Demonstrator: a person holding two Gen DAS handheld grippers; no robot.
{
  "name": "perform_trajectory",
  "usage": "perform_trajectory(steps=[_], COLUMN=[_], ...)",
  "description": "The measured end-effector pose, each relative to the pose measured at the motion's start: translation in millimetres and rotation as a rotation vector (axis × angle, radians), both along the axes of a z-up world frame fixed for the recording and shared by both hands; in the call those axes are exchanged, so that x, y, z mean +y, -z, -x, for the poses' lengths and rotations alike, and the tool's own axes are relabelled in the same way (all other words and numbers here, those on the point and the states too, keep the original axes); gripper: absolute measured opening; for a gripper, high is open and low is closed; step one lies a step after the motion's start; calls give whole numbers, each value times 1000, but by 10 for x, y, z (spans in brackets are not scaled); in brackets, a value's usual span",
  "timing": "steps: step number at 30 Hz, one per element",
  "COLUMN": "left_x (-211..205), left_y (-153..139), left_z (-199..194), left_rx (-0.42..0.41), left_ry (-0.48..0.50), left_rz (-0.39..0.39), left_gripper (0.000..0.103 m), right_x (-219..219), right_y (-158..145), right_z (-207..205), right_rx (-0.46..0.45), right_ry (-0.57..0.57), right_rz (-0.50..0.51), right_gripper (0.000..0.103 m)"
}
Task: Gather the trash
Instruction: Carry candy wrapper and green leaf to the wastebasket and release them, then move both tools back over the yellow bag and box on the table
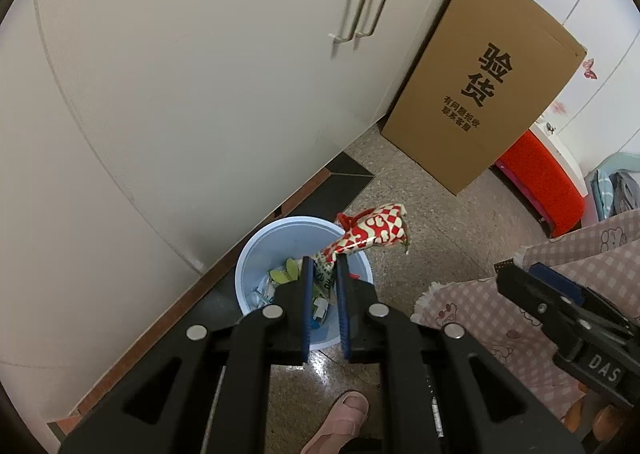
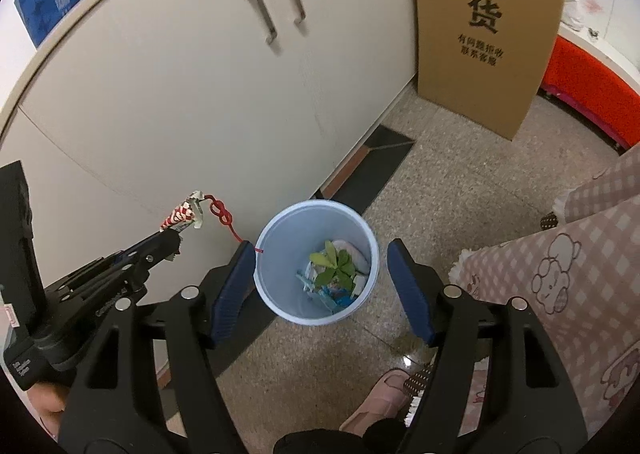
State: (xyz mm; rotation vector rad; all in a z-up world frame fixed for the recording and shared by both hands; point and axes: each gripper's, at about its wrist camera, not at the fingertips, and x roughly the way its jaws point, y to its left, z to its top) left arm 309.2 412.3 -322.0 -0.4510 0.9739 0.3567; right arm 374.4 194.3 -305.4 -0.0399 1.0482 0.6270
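My left gripper (image 1: 325,260) is shut on a red-and-white patterned wrapper (image 1: 372,232) with a red string, held above the pale blue trash bin (image 1: 256,242). The bin holds green leaves and scraps. In the right wrist view the wrapper (image 2: 182,214) sticks out of the left gripper (image 2: 172,240), up and left of the bin (image 2: 280,230), with the red string (image 2: 224,216) dangling toward the bin's rim. My right gripper (image 2: 320,254) is open and empty, its fingers either side of the bin from above.
White cabinet doors (image 1: 200,94) stand behind the bin. A tall cardboard box (image 1: 480,82) stands to the right on the speckled floor. A pink checked cloth (image 2: 580,254) hangs at right. A foot in a pink slipper (image 2: 380,394) is below. A red item (image 1: 540,182) sits far right.
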Motion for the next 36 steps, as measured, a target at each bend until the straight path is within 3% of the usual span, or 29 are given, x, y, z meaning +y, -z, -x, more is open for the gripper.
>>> perform_trajectory(steps=[7, 10, 11, 12, 13, 23, 36], left_x=[-91, -129, -136, -136, -136, -370, -1141], left_y=[-153, -226, -248, -265, -291, -520, -1507], left_z=[-129, -193, -209, -221, -228, -178, 186], left_rx=[-10, -31, -32, -32, -36, -46, -211], left_ry=[20, 19, 10, 2, -20, -7, 96], left_rz=[-32, -46, -59, -67, -86, -123, -157], left_gripper=[12, 17, 37, 70, 80, 81, 81], right_x=[-183, -277, -302, -325, -348, -608, -1358], right_y=[-184, -251, -262, -274, -277, -515, -1440], right_z=[-21, -32, -40, -42, -42, 66, 472], right_rx=[-45, -68, -69, -67, -66, -91, -241], right_ry=[50, 79, 86, 91, 95, 129, 208], right_rz=[-60, -86, -89, -93, -96, -110, -208], right_gripper=[70, 70, 71, 71, 71, 71, 73])
